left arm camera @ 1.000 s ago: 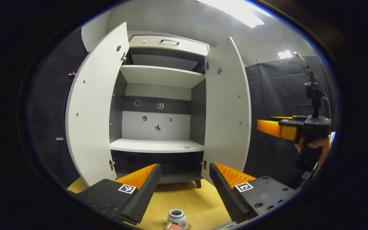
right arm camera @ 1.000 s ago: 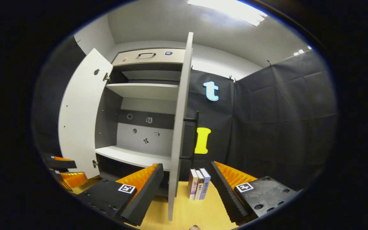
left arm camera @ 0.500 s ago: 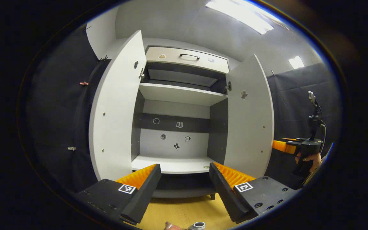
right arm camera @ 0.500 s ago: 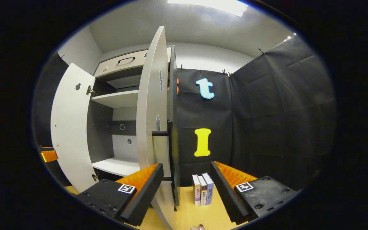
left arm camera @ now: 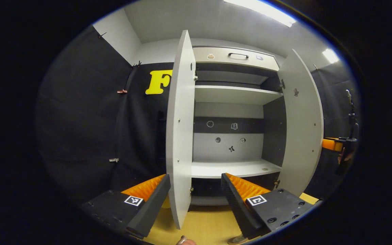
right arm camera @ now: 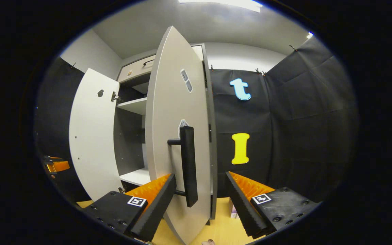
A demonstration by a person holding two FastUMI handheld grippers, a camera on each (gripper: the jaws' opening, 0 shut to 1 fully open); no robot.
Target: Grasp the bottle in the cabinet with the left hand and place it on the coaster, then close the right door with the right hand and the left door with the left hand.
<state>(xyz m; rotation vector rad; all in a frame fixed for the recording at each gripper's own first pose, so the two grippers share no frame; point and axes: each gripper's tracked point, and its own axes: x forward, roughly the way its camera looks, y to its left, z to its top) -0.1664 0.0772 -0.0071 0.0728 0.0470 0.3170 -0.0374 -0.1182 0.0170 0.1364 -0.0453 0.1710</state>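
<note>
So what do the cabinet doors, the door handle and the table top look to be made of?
Right door: probably laminated board, with flat matt pale-grey faces and thin square edges. Door handle: matt black bar, metal or plastic, cannot tell. Table top: yellow wood-look surface, smooth; grain too faint to confirm.

In the left gripper view we face the cabinet (left arm camera: 230,112), which stands on the counter (left arm camera: 202,226). Its left door (left arm camera: 180,136) swings out edge-on toward us, between our spread fingers (left arm camera: 148,200); the right door (left arm camera: 301,129) stands open to the right. In the right gripper view, the right door's handle (right arm camera: 188,165) hangs just ahead between our fingers (right arm camera: 155,204), with the left door (right arm camera: 92,132) beyond on the left.
</note>
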